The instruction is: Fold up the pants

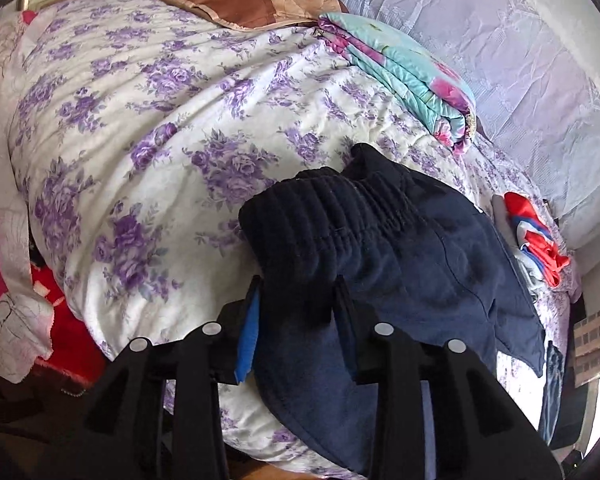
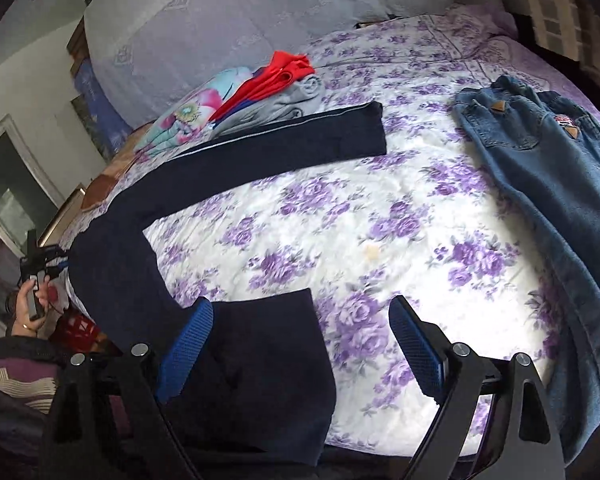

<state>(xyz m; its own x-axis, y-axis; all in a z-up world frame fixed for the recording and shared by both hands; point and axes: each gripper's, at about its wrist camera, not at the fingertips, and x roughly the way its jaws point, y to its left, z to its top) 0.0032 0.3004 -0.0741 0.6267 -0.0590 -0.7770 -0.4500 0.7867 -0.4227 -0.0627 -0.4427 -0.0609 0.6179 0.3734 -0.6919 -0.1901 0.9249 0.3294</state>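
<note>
Holding the navy pants [image 1: 360, 240] by the waistband on my left, nothing gripped on my right.

Left wrist view: my left gripper [image 1: 296, 300] is narrowly parted yet pinching the bunched waistband; the cloth hides its right pad and drapes over the floral bedspread [image 1: 140, 120].
Right wrist view: my right gripper [image 2: 300, 344] stands wide, empty, over one leg's end; the pants [image 2: 260, 144] curve across the bed, jeans [image 2: 548, 168] cut off at the edge.

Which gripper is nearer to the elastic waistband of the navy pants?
Left. The left gripper has the navy pants between its fingers just below the waistband; the right gripper stands open over a leg end, far from it.
</note>
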